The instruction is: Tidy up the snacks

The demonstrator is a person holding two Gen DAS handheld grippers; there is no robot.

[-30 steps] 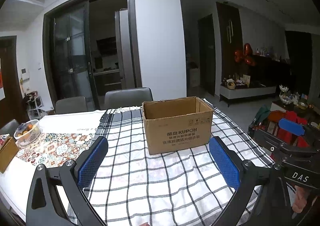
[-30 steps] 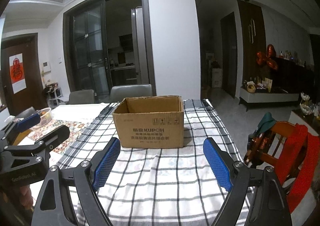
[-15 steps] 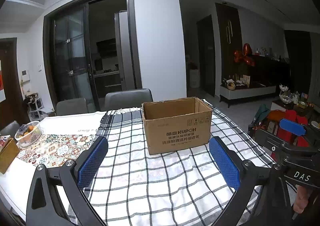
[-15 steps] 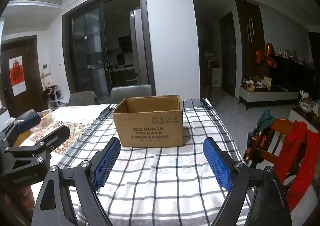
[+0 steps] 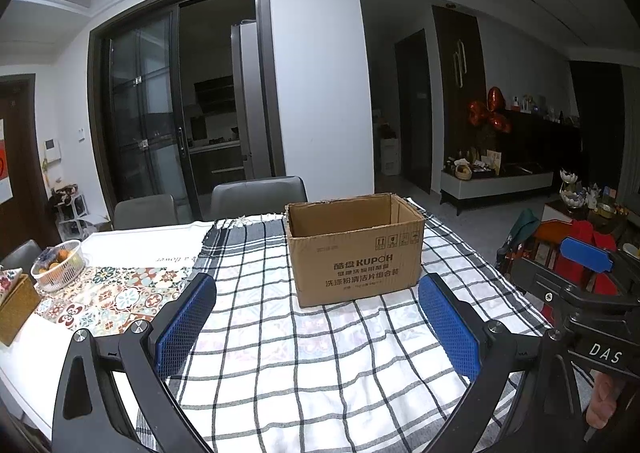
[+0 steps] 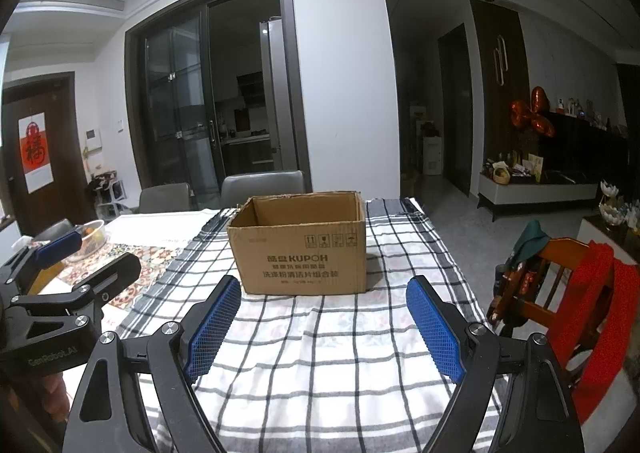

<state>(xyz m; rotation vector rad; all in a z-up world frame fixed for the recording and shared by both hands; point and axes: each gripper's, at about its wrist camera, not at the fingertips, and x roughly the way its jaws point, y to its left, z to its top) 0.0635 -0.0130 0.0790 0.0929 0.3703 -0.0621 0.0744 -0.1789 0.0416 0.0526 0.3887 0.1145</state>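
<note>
Left wrist view: a cardboard box [image 5: 354,249] is sitting open-topped on the checked cloth [image 5: 320,353], ahead of the fingers and a little right of centre; its inside is showing only bare walls from this angle.
Right wrist view: the same cardboard box [image 6: 300,243] is standing straight ahead, between and beyond the two blue pads [image 6: 210,327].
Left gripper [image 5: 316,303]: its jaws are standing wide apart with nothing between them, hovering over the cloth short of the box.
Right gripper [image 6: 324,303]: it is likewise gaping wide and holding nothing, well short of the box.
Table [image 5: 36,337]: the checked cloth is covering its right part, a patterned runner [image 5: 108,293] is lying to the left.
Fruit basket [image 5: 58,265]: it is resting on the runner, well apart from the box.
Chairs: two grey chairs [image 5: 256,195] are standing behind the table; a wooden chair [image 6: 560,289] draped in red is standing at the right.
</note>
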